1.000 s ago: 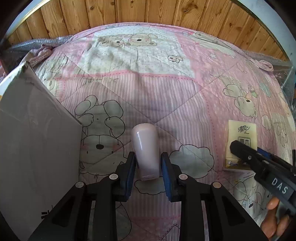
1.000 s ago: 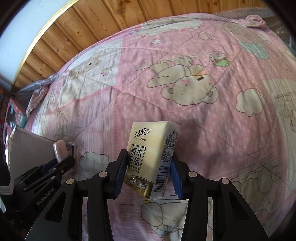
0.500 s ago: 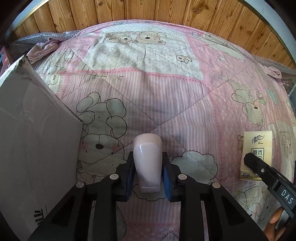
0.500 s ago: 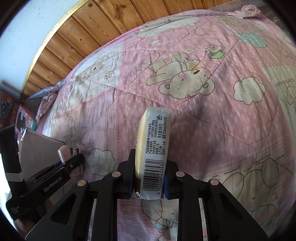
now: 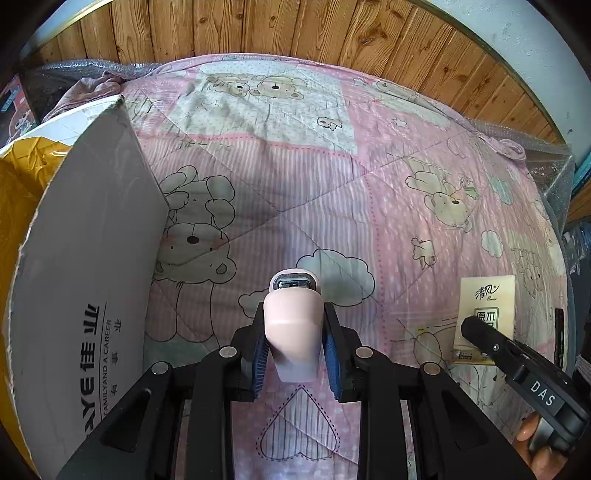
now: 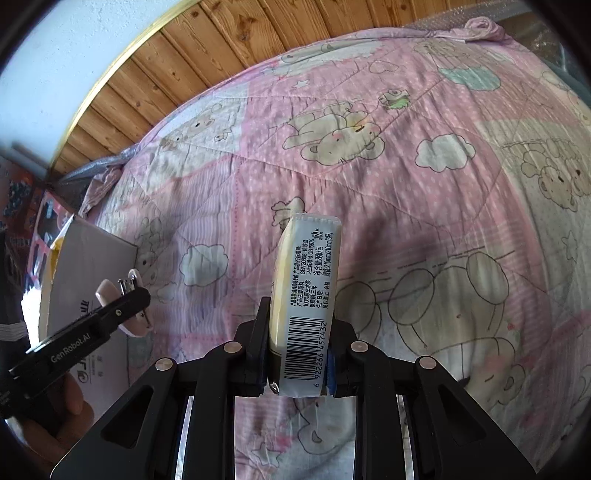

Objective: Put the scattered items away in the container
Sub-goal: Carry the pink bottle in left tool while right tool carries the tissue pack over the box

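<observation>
My left gripper (image 5: 293,326) is shut on a small pale pink item (image 5: 293,332) with a metal end, held above the pink bear quilt (image 5: 295,177). The same pink item (image 6: 107,290) and left gripper (image 6: 129,299) show at the left of the right wrist view. My right gripper (image 6: 301,332) is shut on a yellow tissue pack (image 6: 306,288), turned on edge with its barcode side up and held above the quilt. In the left wrist view the tissue pack (image 5: 487,306) and right gripper (image 5: 476,332) are at the right. A grey cardboard box (image 5: 92,258) stands open to the left.
A yellow bag (image 5: 22,177) lies inside the box. The box's wall (image 6: 92,258) stands close behind the left gripper. Wooden wall panels (image 5: 295,29) run behind the bed. Bubble wrap (image 5: 554,166) edges the quilt. A thin black stick-like thing (image 5: 558,332) lies at the far right.
The left gripper closed on the pink item and lifted it, tilting its metal end up. The right gripper closed on the tissue pack, turned it on edge and raised it.
</observation>
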